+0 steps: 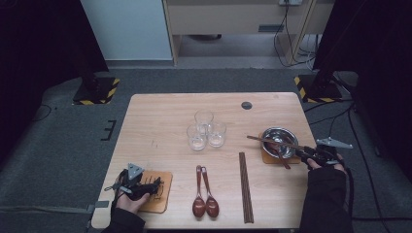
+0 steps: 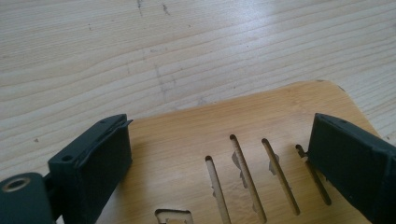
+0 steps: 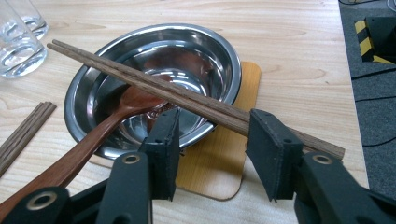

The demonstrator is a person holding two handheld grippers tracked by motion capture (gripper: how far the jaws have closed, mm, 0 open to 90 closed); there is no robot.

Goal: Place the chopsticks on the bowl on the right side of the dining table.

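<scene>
At the table's front left, my left gripper (image 1: 155, 185) stands open low over a slotted wooden coaster (image 1: 163, 198). In the left gripper view its jaws are spread wide above the coaster (image 2: 187, 135), with nothing between them. My right gripper (image 1: 299, 151) is open at the right edge, beside a steel bowl (image 1: 278, 138) on a second coaster (image 1: 268, 158). A pair of chopsticks (image 3: 140, 79) lies across the bowl (image 3: 187, 51) and crosses the gap between the open jaws of the right gripper (image 3: 212, 135) without being clamped. A wooden spoon (image 3: 93, 140) leans in the bowl.
Three clear glasses (image 1: 205, 129) stand together mid-table. Two wooden spoons (image 1: 204, 194) lie side by side at the front centre, and another pair of chopsticks (image 1: 245, 187) lies to their right. A dark round grommet (image 1: 247, 105) is near the far edge.
</scene>
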